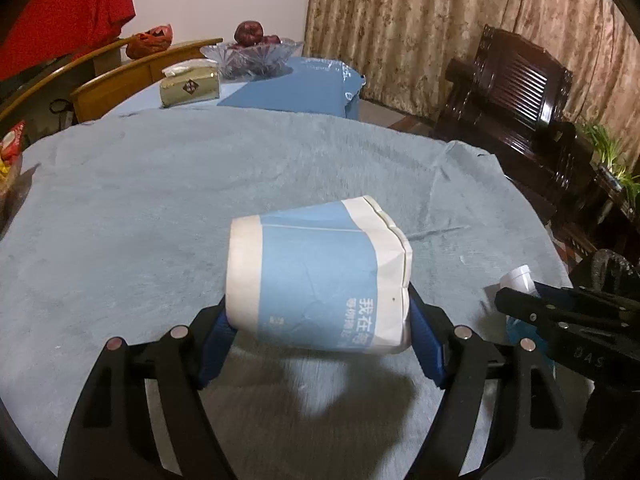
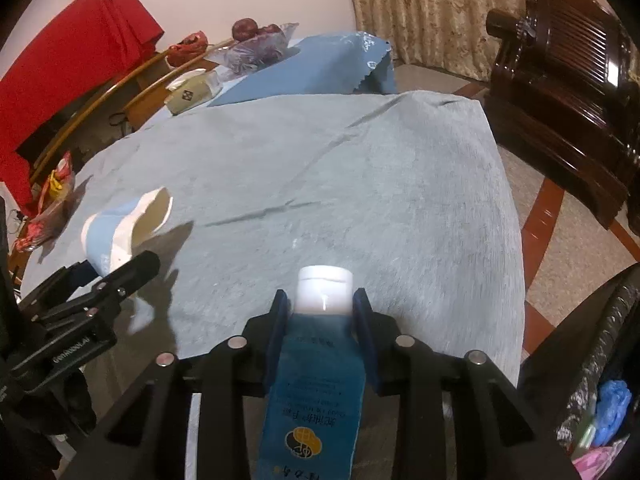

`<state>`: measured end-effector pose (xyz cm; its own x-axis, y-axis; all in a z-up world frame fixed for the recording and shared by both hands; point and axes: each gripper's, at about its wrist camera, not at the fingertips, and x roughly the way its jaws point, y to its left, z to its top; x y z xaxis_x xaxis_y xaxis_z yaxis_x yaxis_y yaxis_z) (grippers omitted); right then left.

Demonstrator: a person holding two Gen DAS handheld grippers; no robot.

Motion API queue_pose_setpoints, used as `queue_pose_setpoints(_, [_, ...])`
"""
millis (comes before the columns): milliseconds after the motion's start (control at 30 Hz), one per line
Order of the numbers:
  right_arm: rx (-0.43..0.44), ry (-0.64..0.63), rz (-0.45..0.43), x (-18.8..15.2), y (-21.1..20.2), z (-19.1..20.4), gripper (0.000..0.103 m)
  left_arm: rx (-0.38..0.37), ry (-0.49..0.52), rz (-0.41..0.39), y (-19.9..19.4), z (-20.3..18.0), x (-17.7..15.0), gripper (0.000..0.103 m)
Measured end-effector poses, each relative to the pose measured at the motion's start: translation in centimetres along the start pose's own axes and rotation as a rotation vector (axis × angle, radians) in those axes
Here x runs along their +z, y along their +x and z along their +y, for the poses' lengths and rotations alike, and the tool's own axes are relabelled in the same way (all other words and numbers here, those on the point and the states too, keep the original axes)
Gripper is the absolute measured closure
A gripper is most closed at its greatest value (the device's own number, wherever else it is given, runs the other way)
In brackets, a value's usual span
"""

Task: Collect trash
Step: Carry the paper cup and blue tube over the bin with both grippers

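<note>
A blue squeeze tube (image 2: 316, 380) with a white cap (image 2: 325, 289) is pinched between the blue pads of the right gripper (image 2: 320, 308), cap pointing away; a gold emblem and pale lettering are printed on it, too blurred to be read. A crushed paper cup (image 1: 320, 276), white with a light-blue band, is clamped on its side between the pads of the left gripper (image 1: 316, 320) and held just above the grey-blue cloth (image 1: 160, 208) spread over the table; white Chinese characters are printed on the band, of which "我在" can be made out. In the right wrist view the cup (image 2: 120, 228) is seen at the near left, its dented open mouth turned to the right. Farther off, a tissue box (image 1: 191, 86) bearing a dark diamond mark is seen on the far left, and behind it a cut-glass bowl (image 1: 252, 54) holding dark red fruit. A dark wooden chair (image 1: 516, 96) stands at the far right before a patterned curtain (image 1: 420, 20).
</note>
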<state>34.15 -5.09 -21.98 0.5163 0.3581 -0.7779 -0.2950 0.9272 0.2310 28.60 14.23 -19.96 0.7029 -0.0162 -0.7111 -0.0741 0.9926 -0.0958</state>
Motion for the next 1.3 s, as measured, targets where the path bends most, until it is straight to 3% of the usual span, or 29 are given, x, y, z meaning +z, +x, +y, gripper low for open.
queue_pose_setpoints(200, [0.041, -0.003, -0.022, -0.7, -2.3, 0.7, 0.07, 0.007, 0.03, -0.04, -3.0, -0.6, -0.5, 0.029])
queue_pose_setpoints(667, [0.088, -0.012, -0.048, -3.3, -7.7, 1.7, 0.07, -0.013, 0.035, -0.047, -8.3, -1.9, -2.9, 0.029])
queue_pose_setpoints(1300, [0.125, -0.013, -0.126, -4.7, -14.7, 1.4, 0.07, -0.039, 0.07, -0.119, -13.8, -5.3, -2.8, 0.029])
